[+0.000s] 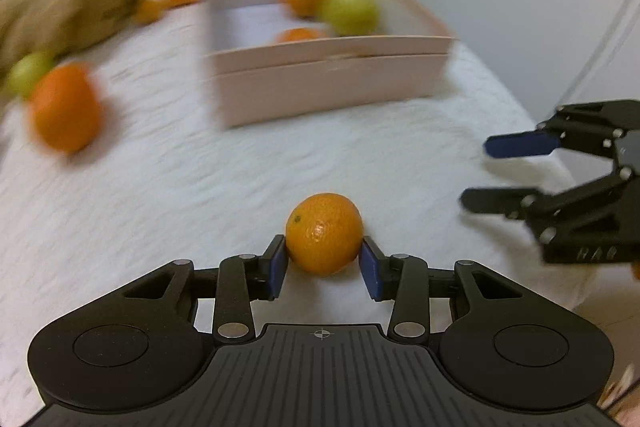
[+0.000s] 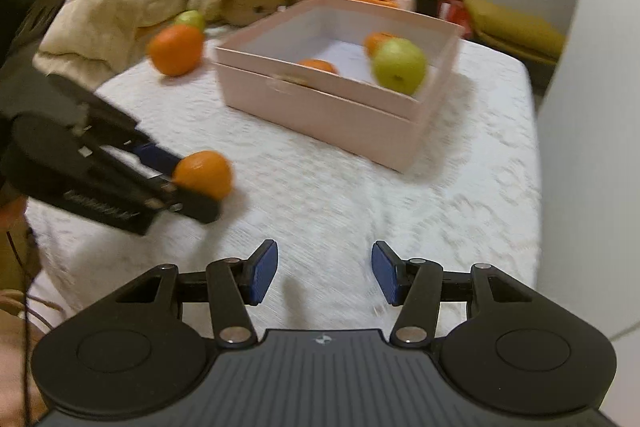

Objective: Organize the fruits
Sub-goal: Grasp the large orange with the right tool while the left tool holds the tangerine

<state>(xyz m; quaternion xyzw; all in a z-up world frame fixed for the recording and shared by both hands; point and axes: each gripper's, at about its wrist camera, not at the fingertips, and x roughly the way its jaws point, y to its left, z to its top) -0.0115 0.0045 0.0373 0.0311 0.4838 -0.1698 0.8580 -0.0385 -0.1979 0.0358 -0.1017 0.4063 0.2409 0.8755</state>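
Orange (image 1: 324,233) clamped in the downward-tilted left gripper's (image 1: 323,259) jaws.

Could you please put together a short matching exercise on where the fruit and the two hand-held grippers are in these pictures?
Column one:
1. small orange
2. green apple
3. large orange
4. right hand-held gripper

Column two:
A. inside the pink box
B. jaws apart, nothing between them
C. between the pads of the left hand-held gripper
D. on the white cloth outside the box, beside another green fruit

Pairs: 1-C, 2-A, 3-D, 4-B
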